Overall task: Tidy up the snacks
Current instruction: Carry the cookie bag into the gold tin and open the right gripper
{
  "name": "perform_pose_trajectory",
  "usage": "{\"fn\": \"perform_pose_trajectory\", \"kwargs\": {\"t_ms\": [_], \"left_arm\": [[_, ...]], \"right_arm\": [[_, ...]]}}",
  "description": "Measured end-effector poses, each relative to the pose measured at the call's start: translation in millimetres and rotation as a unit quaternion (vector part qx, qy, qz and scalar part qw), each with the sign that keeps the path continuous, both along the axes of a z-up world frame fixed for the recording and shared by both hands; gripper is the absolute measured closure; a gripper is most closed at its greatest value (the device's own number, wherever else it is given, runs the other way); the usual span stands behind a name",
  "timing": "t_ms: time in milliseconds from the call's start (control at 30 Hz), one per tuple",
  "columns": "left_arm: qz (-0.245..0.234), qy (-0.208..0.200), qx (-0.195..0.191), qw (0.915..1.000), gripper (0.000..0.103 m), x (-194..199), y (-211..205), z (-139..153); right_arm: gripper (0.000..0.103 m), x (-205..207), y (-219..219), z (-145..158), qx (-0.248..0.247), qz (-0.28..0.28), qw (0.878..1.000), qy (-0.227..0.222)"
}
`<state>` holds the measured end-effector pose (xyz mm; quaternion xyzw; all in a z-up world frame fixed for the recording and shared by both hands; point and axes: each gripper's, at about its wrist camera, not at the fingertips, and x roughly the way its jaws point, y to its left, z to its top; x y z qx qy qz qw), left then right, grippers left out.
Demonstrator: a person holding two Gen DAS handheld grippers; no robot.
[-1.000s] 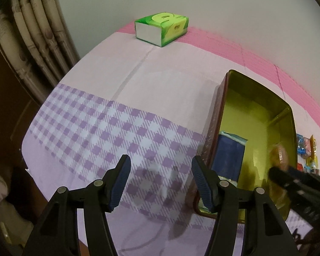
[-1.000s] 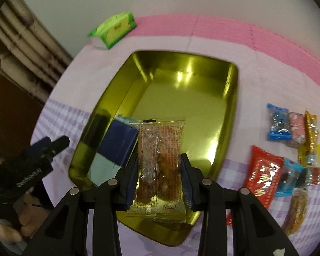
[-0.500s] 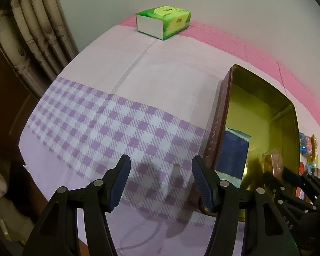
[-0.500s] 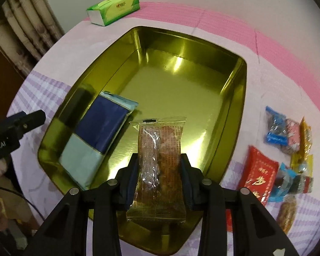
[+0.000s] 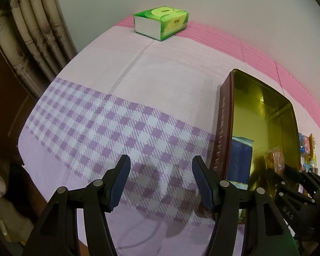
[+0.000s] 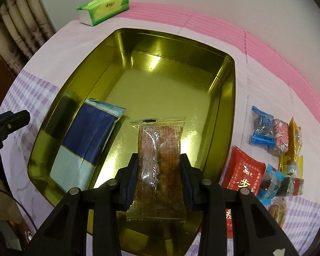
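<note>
- While its ribbed blue pads stand apart with nothing between them, the left gripper [image 5: 161,181] hangs over a smooth cloth [image 5: 121,98], pale pink with a band of purple checks.
- To the right of its right finger stands a rectangular tin [image 5: 221,132], dark red outside with lettering down its wall, glossy gold inside; a flat blue packet [image 5: 241,160] lies in its near end.
- Far ahead, by the pink ribbed border, sits a green tissue pack [image 5: 162,22]; folded curtains [image 5: 32,27] hang at the left.
- Seen from the right wrist, the right gripper [image 6: 160,177] is clamped on a clear crinkly snack packet [image 6: 160,162] with brownish contents, held over the near end of the tin [image 6: 230,98].
- Left of the jaws the blue packet [image 6: 87,140] lies on the tin's floor.
- Right of the jaws, outside the tin, loose wrapped snacks [image 6: 273,149] crowd the cloth, a red pouch [image 6: 243,170] nearest.
</note>
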<state>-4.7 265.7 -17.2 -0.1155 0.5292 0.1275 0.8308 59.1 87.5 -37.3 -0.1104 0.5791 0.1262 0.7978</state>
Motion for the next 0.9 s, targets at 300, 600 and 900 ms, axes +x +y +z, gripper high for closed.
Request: {"fn": "perform_pose_trajectory", "kwargs": {"t_ms": [300,600,900], "left_arm": [[0.013,-0.002,-0.001,0.9999,0.042,0,6,1],[0.015,0.001,-0.004,0.9999,0.042,0,6,0],[0.013,0.0,-0.004,0.9999,0.042,1,5,0]], "right_arm": [[0.068,2,4,-4,-0.005,-0.002,1.0,-0.001],[0.068,3,-1,-2,-0.001,-0.008,1.0,-0.001],[0.067,2,-4,2,0.013,-0.015,1.0,-0.001]]}}
